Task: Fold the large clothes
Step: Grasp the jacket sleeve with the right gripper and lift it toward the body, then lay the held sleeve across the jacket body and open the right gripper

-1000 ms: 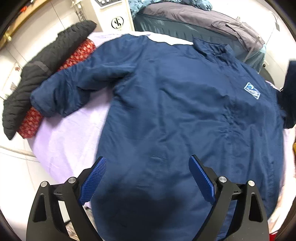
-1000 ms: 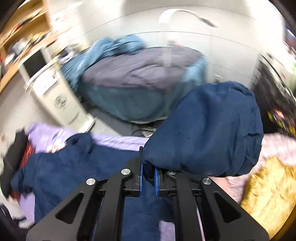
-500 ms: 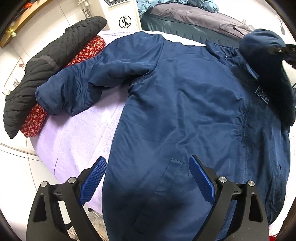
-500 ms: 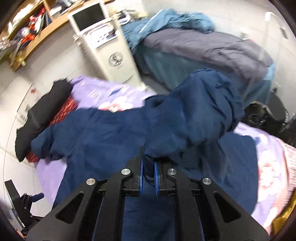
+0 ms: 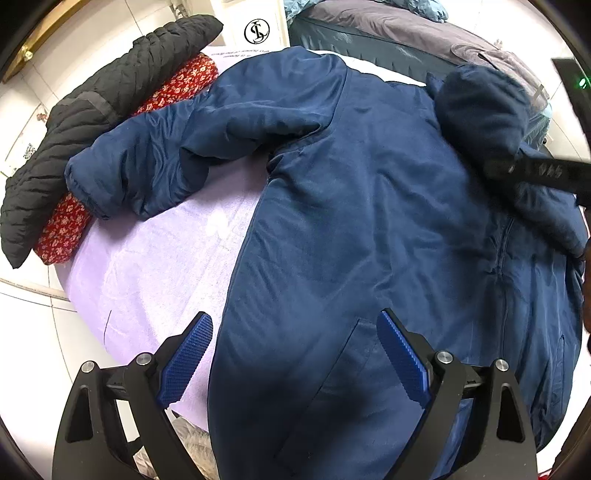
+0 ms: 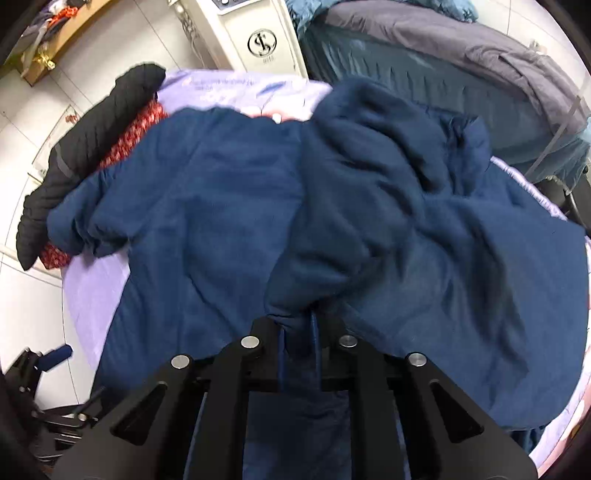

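Note:
A large navy jacket (image 5: 369, 221) lies front up on a lilac-covered table (image 5: 147, 266). One sleeve (image 5: 147, 162) stretches out to the left. The other sleeve (image 6: 369, 184) is folded over the jacket's chest. My right gripper (image 6: 298, 325) has that sleeve's cuff between its jaws, which are opening, and the pads still touch the fabric. In the left wrist view a black finger (image 5: 539, 171) of it shows across the folded sleeve (image 5: 484, 110). My left gripper (image 5: 293, 317) hangs open over the jacket's lower left edge, holding nothing.
A black quilted jacket (image 5: 92, 110) and a red floral cloth (image 5: 173, 85) lie piled at the table's far left. Behind the table stand a white machine (image 6: 258, 33) and a bed with a grey cover (image 6: 443, 44). Black equipment (image 6: 48, 369) sits on the floor at lower left.
My right gripper has carried the sleeve from the right over the jacket's chest and lowered it there, and its jaws have parted slightly. The left gripper has drifted slightly and stays open.

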Tool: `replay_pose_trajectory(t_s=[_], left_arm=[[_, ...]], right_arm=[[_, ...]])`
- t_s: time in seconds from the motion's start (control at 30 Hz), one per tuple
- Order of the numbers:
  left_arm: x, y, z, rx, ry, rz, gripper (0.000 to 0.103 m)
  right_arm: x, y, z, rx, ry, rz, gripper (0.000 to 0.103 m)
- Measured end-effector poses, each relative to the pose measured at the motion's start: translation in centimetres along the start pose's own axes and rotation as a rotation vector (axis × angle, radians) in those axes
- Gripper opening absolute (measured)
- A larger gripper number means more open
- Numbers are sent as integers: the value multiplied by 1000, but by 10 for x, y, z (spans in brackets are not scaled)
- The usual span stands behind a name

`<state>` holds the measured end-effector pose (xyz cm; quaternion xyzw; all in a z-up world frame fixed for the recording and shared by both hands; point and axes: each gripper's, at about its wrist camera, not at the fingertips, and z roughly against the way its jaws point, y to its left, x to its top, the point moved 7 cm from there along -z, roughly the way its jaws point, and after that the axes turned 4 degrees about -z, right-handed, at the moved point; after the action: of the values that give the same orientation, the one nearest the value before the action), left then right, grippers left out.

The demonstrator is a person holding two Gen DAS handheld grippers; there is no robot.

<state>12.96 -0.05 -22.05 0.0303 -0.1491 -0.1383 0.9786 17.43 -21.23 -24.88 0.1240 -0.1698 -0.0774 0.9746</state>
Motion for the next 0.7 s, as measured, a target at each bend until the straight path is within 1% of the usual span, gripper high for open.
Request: replay_pose_trajectory(t_s=[0.07,0.13,0.17,0.2,0.27,0.33,0.4,0.5,0.6,0.7], left_arm=[[2,-3,1,-3,-1,-7,89],[4,-6,2,-6,-6,-19,89],[5,-7,3,-6,-8,-25,89],[5,-10,4,-5,-10,-33,89],[4,-14,4,-1,-6,-52,89],[2,-18,2,1,4,-64,89],[1,-22,3,1,7,-69,89],[4,-26,6,1,0,-77,89],[12,-30,7,-2,-9,-80,89],[27,-36,9,-25,-25,-68,89]], right_arm=[[-5,-1,-6,-3,18,-3,17],[-8,0,-8,0,23,7,23],[-9,2,-9,22,33,6,39],[-10,4,-11,45,43,-4,66],[-13,8,-11,76,54,-22,82],[-18,13,-11,86,60,-19,83],[-24,18,-12,118,73,-16,83],[-30,14,-5,158,69,-50,83],[-34,-5,10,220,38,-153,83],[-40,-40,26,223,1,-277,83]])
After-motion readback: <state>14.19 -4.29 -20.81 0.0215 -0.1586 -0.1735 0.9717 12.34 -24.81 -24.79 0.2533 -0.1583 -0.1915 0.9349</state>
